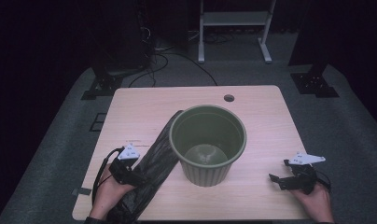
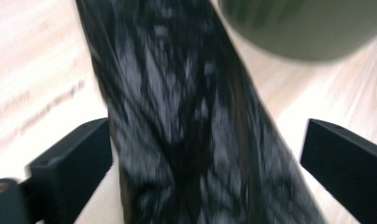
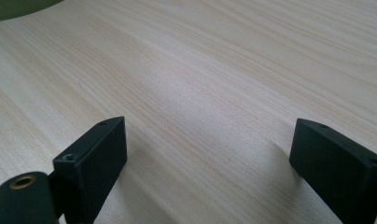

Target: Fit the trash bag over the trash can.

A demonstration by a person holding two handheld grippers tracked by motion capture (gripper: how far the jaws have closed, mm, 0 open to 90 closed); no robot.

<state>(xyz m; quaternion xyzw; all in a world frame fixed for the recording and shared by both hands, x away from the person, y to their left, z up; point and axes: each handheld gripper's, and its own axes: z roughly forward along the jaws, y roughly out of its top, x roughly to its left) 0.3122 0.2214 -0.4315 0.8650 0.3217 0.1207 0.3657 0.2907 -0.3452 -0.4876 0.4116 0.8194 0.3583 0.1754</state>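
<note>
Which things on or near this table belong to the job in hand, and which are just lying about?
In the job:
- black bag, between the left gripper's open jaws
- green bin, beside the bag
- right gripper, open over the table

Lying about:
- white stand
- floor cables

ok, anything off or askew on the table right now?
The black plastic bag isn't in the green bin: it lies bunched into a long roll, diagonal, leaning against the bin's outer side and overhanging the near table edge. The left tool straddles it, jaws open. The bin is empty.
</note>
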